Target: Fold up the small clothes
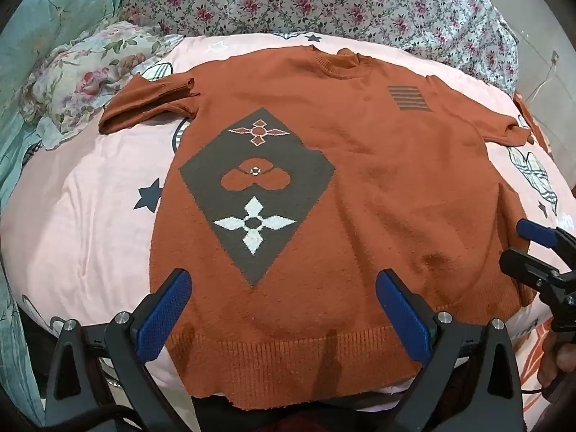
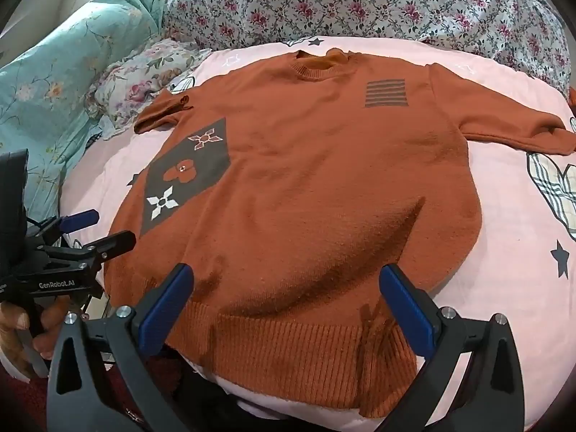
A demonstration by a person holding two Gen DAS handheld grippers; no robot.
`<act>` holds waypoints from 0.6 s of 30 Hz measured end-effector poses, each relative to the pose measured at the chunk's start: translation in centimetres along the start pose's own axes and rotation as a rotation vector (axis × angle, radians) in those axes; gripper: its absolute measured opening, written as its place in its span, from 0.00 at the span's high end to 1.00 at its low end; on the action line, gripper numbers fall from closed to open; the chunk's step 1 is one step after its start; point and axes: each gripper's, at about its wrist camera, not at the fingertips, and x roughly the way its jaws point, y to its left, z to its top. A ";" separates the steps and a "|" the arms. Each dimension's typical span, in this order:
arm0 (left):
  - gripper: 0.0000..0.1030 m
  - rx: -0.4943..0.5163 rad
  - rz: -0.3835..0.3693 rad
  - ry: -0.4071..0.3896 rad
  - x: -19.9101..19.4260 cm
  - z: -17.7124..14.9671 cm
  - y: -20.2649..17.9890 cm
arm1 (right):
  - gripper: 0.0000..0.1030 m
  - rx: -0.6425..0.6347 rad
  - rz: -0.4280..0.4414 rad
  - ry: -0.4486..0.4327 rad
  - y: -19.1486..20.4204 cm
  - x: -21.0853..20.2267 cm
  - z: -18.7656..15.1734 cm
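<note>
A rust-orange knit sweater (image 1: pixel 360 180) lies flat and face up on the bed, collar far and ribbed hem (image 1: pixel 288 352) near. It carries a dark grey diamond (image 1: pixel 255 187) with flower motifs and a striped patch (image 1: pixel 408 98). My left gripper (image 1: pixel 284 280) hovers open over the hem's left half with nothing between its blue pads. My right gripper (image 2: pixel 288 273) is open above the hem's right half of the sweater (image 2: pixel 324 180), also empty. Each gripper shows in the other's view: the right gripper (image 1: pixel 518 244) at the edge, the left gripper (image 2: pixel 108 228) beside the hem's left corner.
The pink star-print sheet (image 1: pixel 90 216) spreads under the sweater. A floral quilt (image 1: pixel 324 0) is piled at the back, with a teal quilt (image 1: pixel 54 18) and a flowered pillow (image 1: pixel 90 79) at the far left. A person's hand (image 2: pixel 21 327) holds the left gripper's handle.
</note>
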 end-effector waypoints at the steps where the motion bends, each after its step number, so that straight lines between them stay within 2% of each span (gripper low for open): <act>1: 0.01 0.002 -0.002 -0.002 0.0 0.0 -0.1 | 0.00 0.002 0.000 0.000 0.1 0.1 0.0; 13: 0.01 0.015 -0.023 -0.022 -0.3 0.1 -0.2 | 0.00 -0.001 0.002 -0.005 -0.4 0.0 0.4; 18: 0.01 0.011 -0.028 -0.018 -0.1 0.1 0.0 | 0.00 0.003 0.005 -0.033 -0.5 -0.1 0.5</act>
